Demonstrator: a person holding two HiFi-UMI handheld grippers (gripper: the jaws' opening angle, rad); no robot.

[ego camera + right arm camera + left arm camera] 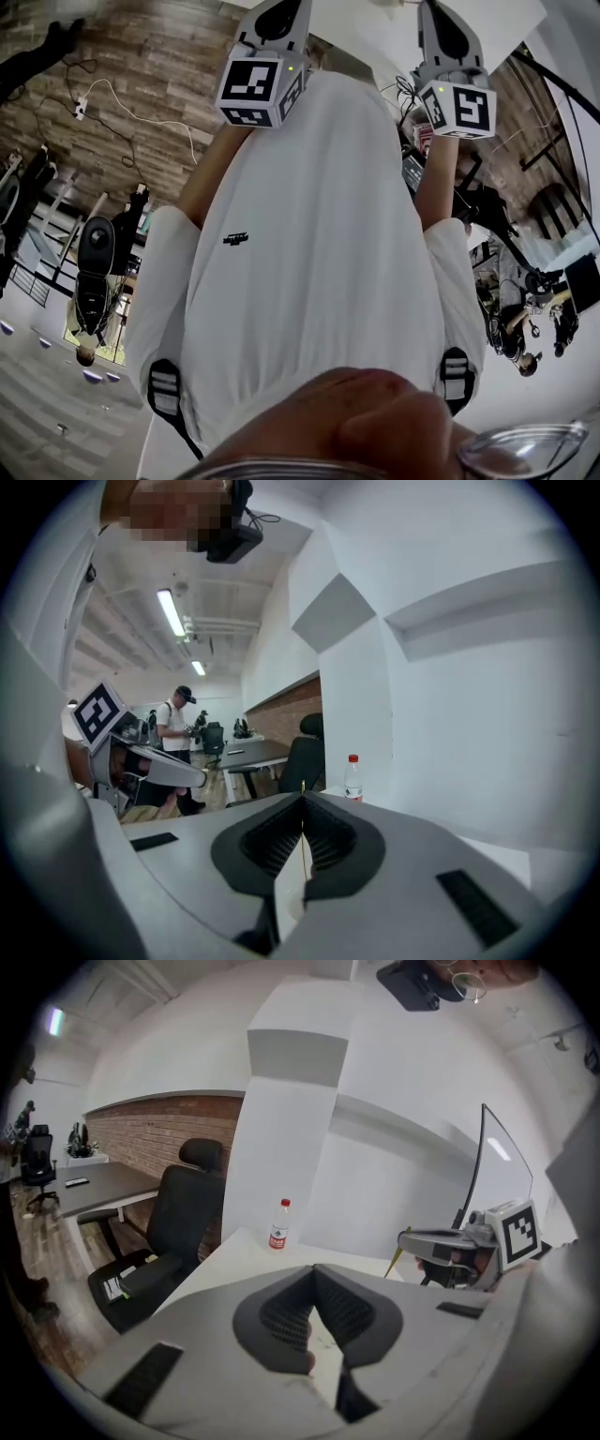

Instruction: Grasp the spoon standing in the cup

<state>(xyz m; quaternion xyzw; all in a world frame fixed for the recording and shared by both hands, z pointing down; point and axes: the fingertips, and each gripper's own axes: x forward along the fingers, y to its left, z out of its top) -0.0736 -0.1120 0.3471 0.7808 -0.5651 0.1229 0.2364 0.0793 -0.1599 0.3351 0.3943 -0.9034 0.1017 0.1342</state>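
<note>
No cup shows in any view. My right gripper (302, 797) is shut, and a thin gold-coloured strip, apparently the spoon (302, 829) seen edge-on, stands between its pads. In the left gripper view the right gripper (405, 1238) is held level in the air at the right, with a yellow sliver of the spoon (392, 1263) poking down from its tip. My left gripper (314, 1269) has its pads meeting at the tip, and I see nothing held in them. In the head view both marker cubes, left (261, 89) and right (459, 108), are raised in front of a white shirt (319, 253).
A water bottle (278, 1225) with a red cap stands on a white table (234, 1255) by a white wall. A black office chair (178, 1213) and a dark desk (103, 1185) lie beyond it. A person (173, 728) stands far back in the office.
</note>
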